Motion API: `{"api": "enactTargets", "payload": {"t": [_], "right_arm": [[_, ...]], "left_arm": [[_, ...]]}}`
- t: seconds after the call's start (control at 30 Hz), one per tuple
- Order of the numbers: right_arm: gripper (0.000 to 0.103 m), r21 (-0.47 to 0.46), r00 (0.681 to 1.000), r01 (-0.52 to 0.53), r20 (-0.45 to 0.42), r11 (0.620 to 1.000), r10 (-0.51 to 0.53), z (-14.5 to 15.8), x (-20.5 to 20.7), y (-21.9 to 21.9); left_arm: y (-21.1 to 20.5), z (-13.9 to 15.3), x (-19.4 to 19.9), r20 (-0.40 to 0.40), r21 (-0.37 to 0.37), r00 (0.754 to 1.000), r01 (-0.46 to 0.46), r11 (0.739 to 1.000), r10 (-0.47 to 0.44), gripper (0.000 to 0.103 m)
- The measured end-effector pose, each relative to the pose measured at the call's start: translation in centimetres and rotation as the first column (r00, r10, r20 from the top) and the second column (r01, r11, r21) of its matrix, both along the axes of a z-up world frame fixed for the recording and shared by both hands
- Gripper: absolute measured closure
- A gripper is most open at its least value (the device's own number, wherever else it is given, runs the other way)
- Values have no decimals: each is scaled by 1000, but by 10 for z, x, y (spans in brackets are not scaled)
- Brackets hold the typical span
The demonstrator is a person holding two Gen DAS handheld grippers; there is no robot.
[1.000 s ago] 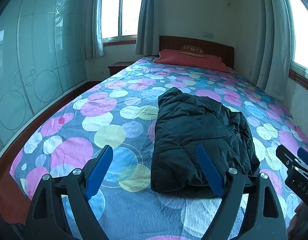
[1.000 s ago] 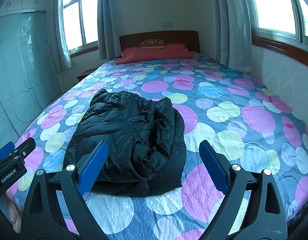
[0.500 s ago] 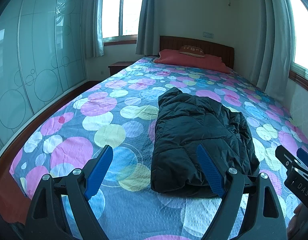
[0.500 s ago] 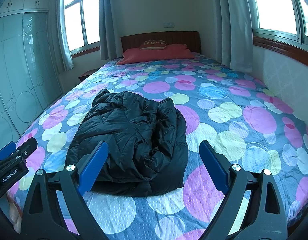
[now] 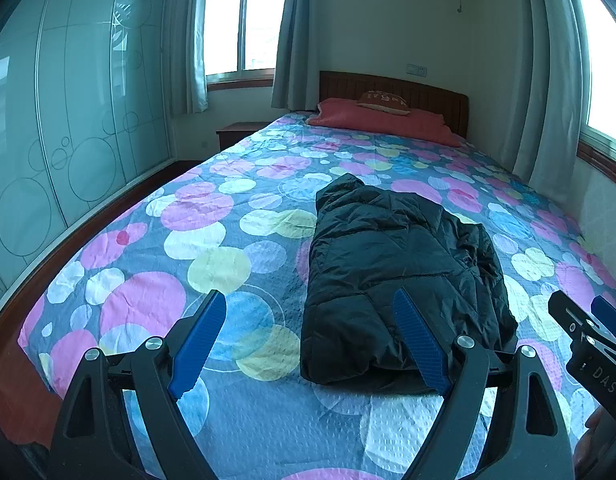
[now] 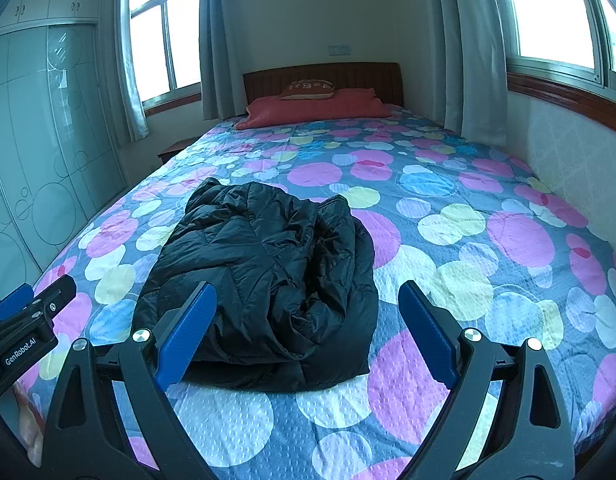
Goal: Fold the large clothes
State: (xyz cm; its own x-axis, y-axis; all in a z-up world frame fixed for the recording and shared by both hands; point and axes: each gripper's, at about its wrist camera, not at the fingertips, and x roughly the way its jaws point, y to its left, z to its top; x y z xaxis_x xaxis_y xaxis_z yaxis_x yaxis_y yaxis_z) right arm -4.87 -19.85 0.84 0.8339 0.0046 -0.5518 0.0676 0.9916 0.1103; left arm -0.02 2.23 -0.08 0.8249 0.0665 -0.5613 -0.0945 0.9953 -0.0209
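In the left wrist view we see one dark wooden nightstand [image 5: 243,133] whole beside the bed, plus the frosted glass wardrobe doors [image 5: 67,128] filling the left side; the right wrist view shows only a corner of that nightstand [image 6: 175,148], but reveals the long window sill [image 6: 568,98] along the right wall.

Count: we find one black quilted puffer jacket [image 5: 392,280], lying bundled and roughly folded on the bed with the multicoloured circle-print cover [image 5: 211,240], nearer the foot than the headboard. It appears in the right wrist view as well [image 6: 267,276]. One red pillow [image 6: 316,112] lies at the head, with one small brown cushion [image 6: 308,90] on top of it.

We hold two sets of tongs. The left tongs [image 5: 310,342] are spread wide, above the foot of the bed, with nothing between the blue pads [image 5: 197,340]. The right tongs [image 6: 308,332] are likewise spread, gripping nothing. Each set shows at the edge of the other's view.

Obstruction: in each view, the inner finger covers part of the jacket's near edge. Grey curtains [image 6: 215,40] hang beside the windows.
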Motion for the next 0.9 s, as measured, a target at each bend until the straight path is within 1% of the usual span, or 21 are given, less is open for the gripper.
{"api": "enactTargets", "payload": {"t": [0.9], "right_arm": [[11, 0, 1000, -2, 4, 1000, 2, -1, 0, 4]], "left_arm": [[-6, -1, -4, 4, -2, 1000, -1, 1000, 1, 19]]}}
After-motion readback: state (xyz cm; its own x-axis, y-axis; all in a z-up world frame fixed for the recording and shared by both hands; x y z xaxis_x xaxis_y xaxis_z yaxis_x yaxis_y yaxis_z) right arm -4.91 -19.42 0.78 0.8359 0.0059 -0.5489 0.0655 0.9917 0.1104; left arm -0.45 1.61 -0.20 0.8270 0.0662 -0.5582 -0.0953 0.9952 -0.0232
